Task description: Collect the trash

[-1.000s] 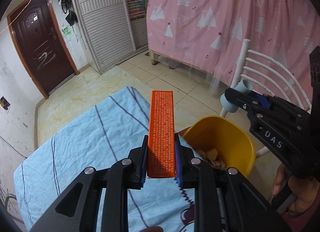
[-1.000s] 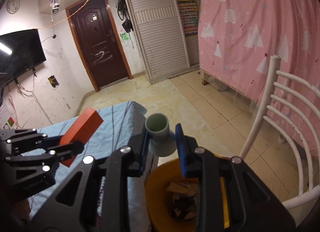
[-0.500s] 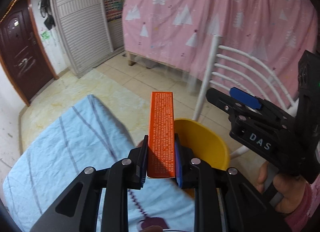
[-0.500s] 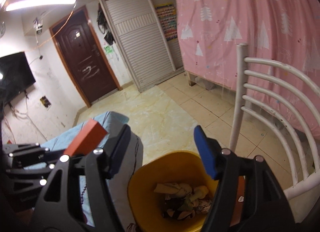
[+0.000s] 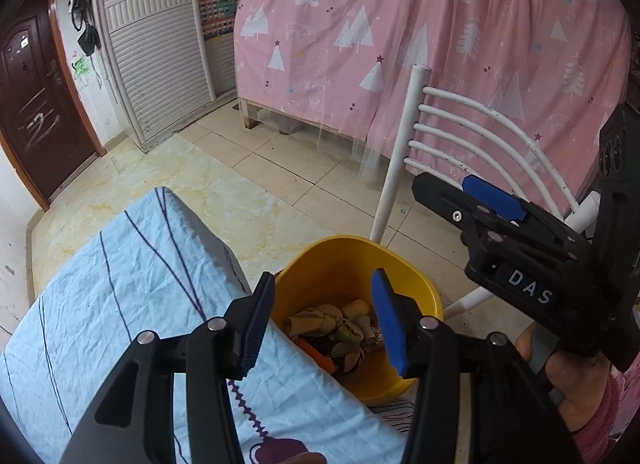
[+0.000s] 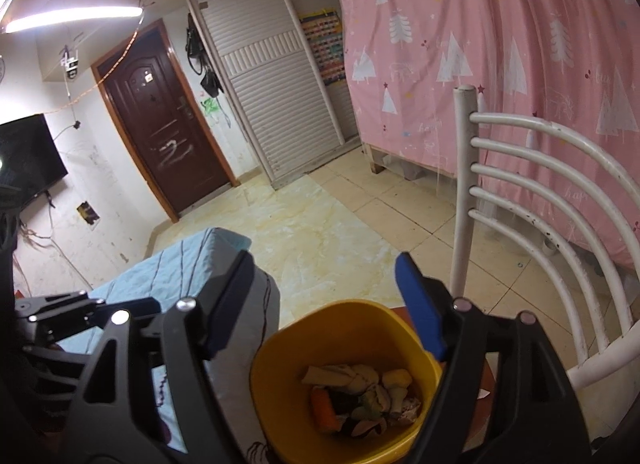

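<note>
A yellow trash bin (image 5: 416,288) stands on the floor beside the table, holding crumpled trash (image 5: 340,324). An orange box (image 5: 316,352) lies inside it among the scraps. My left gripper (image 5: 324,320) is open and empty, right above the bin. In the right wrist view the same bin (image 6: 280,364) sits below my right gripper (image 6: 324,304), which is open and empty. The orange box (image 6: 324,408) and the trash (image 6: 360,392) show in the bin. The right gripper also shows in the left wrist view (image 5: 492,204), to the right of the bin.
A table with a light blue striped cloth (image 5: 120,296) lies to the left of the bin. A white chair (image 5: 460,144) stands just behind and right of the bin. Behind it hangs a pink curtain (image 5: 440,24). Tiled floor leads to a dark door (image 6: 160,124).
My left gripper moved over the bin, opened and let go of the orange box, which now lies in the bin. My right gripper opened and dropped the green cup half a second earlier.
</note>
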A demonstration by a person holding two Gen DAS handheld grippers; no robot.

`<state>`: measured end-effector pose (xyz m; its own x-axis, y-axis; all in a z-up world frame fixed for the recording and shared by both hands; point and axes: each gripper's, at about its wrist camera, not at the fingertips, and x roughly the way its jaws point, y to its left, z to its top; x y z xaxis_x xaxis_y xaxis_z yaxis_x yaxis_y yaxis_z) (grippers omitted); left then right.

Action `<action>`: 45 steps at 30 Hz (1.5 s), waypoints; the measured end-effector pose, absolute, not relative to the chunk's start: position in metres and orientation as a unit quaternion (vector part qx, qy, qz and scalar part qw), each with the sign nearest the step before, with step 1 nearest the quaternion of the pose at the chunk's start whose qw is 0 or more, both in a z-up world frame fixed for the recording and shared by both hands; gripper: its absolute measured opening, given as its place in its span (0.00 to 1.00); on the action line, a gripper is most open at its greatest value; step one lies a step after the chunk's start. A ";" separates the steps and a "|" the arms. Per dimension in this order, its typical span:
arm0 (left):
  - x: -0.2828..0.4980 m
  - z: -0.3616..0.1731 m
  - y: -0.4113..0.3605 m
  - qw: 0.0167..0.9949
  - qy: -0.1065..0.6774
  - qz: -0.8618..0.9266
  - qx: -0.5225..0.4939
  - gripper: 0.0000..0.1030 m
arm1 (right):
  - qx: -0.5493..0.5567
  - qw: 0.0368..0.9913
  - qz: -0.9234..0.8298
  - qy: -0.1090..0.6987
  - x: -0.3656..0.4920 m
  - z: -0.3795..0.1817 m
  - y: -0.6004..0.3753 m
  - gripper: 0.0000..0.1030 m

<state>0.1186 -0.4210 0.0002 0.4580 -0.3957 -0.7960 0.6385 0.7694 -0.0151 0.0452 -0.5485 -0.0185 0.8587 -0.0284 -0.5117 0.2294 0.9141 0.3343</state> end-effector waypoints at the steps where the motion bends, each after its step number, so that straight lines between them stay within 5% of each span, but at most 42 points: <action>1: 0.118 0.002 -0.418 0.843 0.418 -0.306 0.143 0.41 | 0.193 0.944 -0.066 0.258 0.046 -0.018 -0.546 0.69; 22: 0.127 0.009 -0.287 0.905 0.374 -0.191 0.071 0.51 | 0.142 0.948 0.002 0.285 0.081 -0.008 -0.439 0.94; 45: 0.108 0.004 -0.128 0.944 0.329 -0.037 0.001 0.54 | 0.050 0.950 0.116 0.285 0.087 0.001 -0.288 0.94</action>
